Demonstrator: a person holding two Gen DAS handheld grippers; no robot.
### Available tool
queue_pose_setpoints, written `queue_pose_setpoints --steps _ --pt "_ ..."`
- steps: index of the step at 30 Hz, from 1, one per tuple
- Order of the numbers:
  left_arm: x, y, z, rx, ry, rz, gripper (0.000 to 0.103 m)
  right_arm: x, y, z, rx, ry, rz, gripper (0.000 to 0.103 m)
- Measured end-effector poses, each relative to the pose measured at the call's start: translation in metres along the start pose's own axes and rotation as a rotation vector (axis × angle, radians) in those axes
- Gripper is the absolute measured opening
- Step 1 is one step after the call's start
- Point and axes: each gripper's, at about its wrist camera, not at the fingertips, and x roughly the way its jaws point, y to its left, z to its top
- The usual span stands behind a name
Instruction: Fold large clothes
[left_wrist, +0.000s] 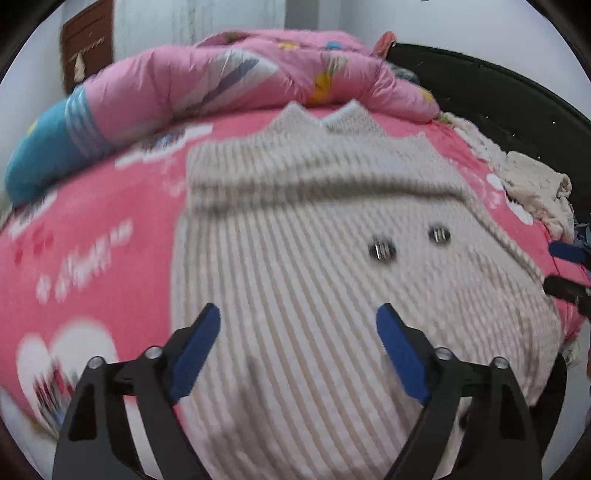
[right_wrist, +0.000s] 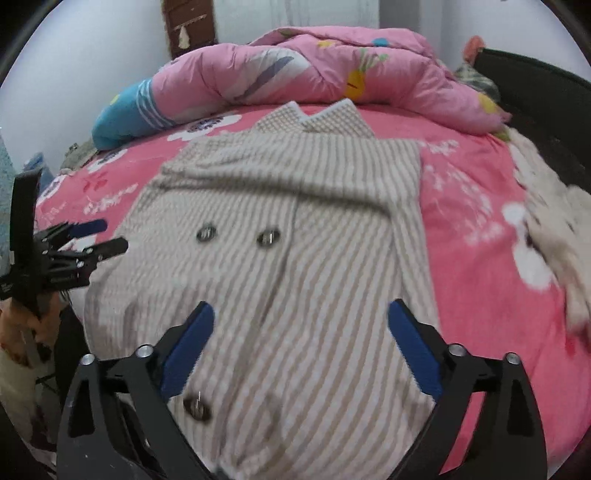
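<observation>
A beige striped knit cardigan (left_wrist: 314, 240) with dark round buttons (left_wrist: 382, 250) lies flat on the pink bedsheet (left_wrist: 92, 229), sleeves folded across its upper part. It also shows in the right wrist view (right_wrist: 295, 229). My left gripper (left_wrist: 298, 317) is open and empty, hovering over the cardigan's lower part. My right gripper (right_wrist: 301, 314) is open and empty above the cardigan's lower front, near a button (right_wrist: 197, 404). The left gripper (right_wrist: 107, 234) also shows at the left edge of the right wrist view, the right gripper (left_wrist: 554, 266) at the right edge of the left wrist view.
A rolled pink quilt (right_wrist: 314, 70) with a blue end (right_wrist: 125, 110) lies along the bed's far side. A cream knit garment (left_wrist: 528, 184) is bunched at the bed's right edge by a black bed frame (left_wrist: 498, 85). White walls and a brown door (left_wrist: 86, 40) stand behind.
</observation>
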Motion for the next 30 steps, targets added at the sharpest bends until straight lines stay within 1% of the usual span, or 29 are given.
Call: queue_pose_setpoints --steps 1,2,3,4,5,6,7,10,12,14,21,30 --pt "-0.016 0.004 -0.032 -0.007 0.016 -0.008 0.091 0.005 0.004 -0.012 0.009 0.009 -0.001 0.095" --pt "-0.024 0.002 -0.057 -0.006 0.031 -0.005 0.091 0.017 0.006 -0.021 0.021 0.042 -0.01 0.095" --pt "-0.015 -0.003 -0.068 0.0 0.051 0.028 0.092 0.033 0.001 -0.024 0.028 0.077 -0.026 0.095" --pt "-0.023 -0.006 -0.088 0.014 0.038 0.055 0.093 0.049 0.001 -0.033 0.032 0.121 -0.052 0.095" --pt "-0.027 -0.009 -0.097 0.032 0.0 0.086 0.095 0.057 0.001 -0.039 0.039 0.115 -0.063 0.095" --pt "-0.033 -0.009 -0.106 0.042 -0.016 0.108 0.097 0.055 0.003 -0.041 0.04 0.086 -0.072 0.095" --pt "-0.034 -0.011 -0.108 0.044 -0.025 0.128 0.097 0.055 0.004 -0.039 0.031 0.093 -0.083 0.095" --pt "-0.035 -0.005 -0.111 -0.004 -0.029 0.103 0.098 0.056 0.004 -0.033 0.024 0.136 -0.076 0.095" --pt "-0.036 -0.003 -0.115 -0.008 -0.041 0.091 0.098 0.057 0.002 -0.03 0.026 0.163 -0.061 0.095" --pt "-0.038 -0.002 -0.119 -0.002 -0.052 0.09 0.098 0.059 0.001 -0.028 0.029 0.172 -0.059 0.095" --pt "-0.037 -0.004 -0.117 0.003 -0.044 0.102 0.098 0.056 0.0 -0.027 0.055 0.179 -0.09 0.095" --pt "-0.037 -0.005 -0.117 -0.002 -0.019 0.112 0.098 0.057 0.0 -0.028 0.087 0.177 -0.085 0.095"
